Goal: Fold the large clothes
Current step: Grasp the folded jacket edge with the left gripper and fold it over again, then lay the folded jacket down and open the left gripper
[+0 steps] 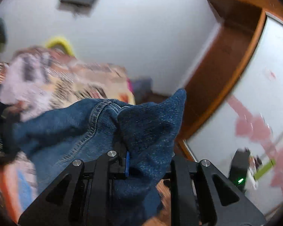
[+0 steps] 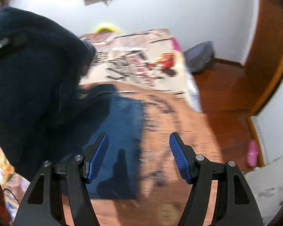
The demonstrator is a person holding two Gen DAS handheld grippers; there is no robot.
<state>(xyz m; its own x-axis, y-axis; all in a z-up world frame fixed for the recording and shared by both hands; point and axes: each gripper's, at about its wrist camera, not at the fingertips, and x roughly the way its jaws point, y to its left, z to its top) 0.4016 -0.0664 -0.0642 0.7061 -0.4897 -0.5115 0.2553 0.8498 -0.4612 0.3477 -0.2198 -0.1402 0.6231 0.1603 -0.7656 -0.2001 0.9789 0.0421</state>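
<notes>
In the left wrist view my left gripper is shut on a bunch of blue denim, the jeans; the cloth wraps over the fingers and hides the pads, and a stitched seam runs off to the left. In the right wrist view my right gripper stands open with nothing between its blue pads. Below it a flat part of the jeans lies on the patterned bed cover. A raised dark mass of the denim hangs at the left of that view.
A printed blanket covers the far end of the bed, with a yellow object behind it. Wooden floor, a wooden door frame and a dark bag lie to the right. A pink slipper is on the floor.
</notes>
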